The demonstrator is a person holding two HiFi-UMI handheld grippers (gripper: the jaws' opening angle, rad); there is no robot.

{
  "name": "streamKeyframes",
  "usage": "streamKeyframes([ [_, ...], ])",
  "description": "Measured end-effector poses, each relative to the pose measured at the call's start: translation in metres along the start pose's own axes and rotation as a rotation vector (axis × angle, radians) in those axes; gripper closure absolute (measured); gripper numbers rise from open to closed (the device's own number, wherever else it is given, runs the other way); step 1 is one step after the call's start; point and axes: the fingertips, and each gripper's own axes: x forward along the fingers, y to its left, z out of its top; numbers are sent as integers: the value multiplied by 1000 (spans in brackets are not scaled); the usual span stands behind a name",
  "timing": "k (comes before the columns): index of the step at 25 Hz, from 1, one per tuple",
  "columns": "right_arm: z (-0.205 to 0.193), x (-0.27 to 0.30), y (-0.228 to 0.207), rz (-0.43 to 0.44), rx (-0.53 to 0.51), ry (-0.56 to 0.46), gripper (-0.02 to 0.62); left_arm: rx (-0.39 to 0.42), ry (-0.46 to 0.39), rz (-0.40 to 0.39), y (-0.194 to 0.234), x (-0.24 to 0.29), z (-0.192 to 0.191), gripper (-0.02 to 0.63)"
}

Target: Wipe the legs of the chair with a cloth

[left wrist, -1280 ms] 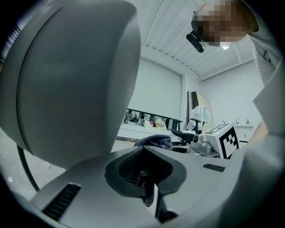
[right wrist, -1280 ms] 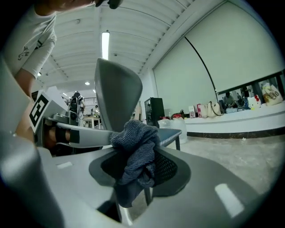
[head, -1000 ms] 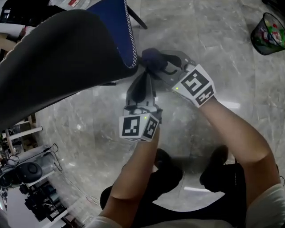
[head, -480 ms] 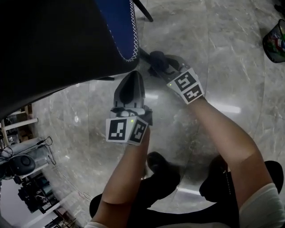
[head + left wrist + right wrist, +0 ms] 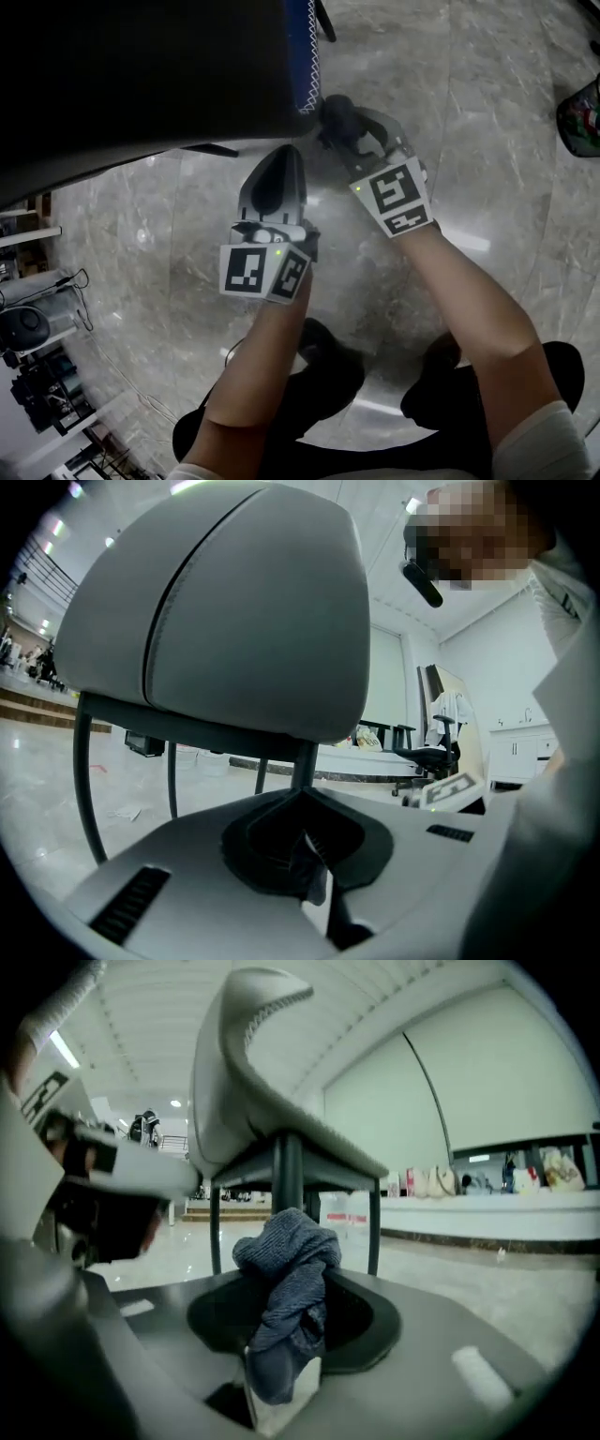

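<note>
Seen from above, the chair (image 5: 141, 84) is covering the upper left of the head view with its dark seat, so its legs are hiding almost fully under it. The right gripper (image 5: 347, 129) is reaching to the seat's blue edge and is pinching a dark cloth (image 5: 335, 111). The left gripper (image 5: 279, 159) is hovering over the grey floor (image 5: 469, 112), just beside the right one, and is pointing toward the seat.

The two gripper views are showing what is below the seat. In the right gripper view the jaws are clamping the blue-grey cloth, which is bunching up in front of a dark upright leg (image 5: 286, 1166). Whether the cloth is touching it, I cannot tell. In the left gripper view the jaws are pressing together with nothing between them, and a leg (image 5: 302, 759) is standing beyond them under the grey seat bottom.

Compared with half a second ago, the seat is filling more of the top of the head view, the cloth is sitting closer to the seat's edge, and the basket (image 5: 583, 117) is lying further toward the right edge. The left gripper is keeping nearly the same place.
</note>
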Motion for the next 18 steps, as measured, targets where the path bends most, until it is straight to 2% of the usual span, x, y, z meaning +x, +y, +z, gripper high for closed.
streamKeyframes([
  [3,68,-18,5,-41,-74,-153,453,-9,-12,-1,6,4,-2,600],
  [6,79,-23,10,-66,-71,-179,453,-15,-26,2,9,6,2,600],
  [10,14,-6,15,-50,-13,-66,454,2,-23,-5,12,5,4,600],
  [15,-94,27,7,-12,101,207,454,14,-15,-6,25,2,-3,600],
  [18,-121,35,11,13,134,299,454,4,-14,-4,27,1,-5,600],
])
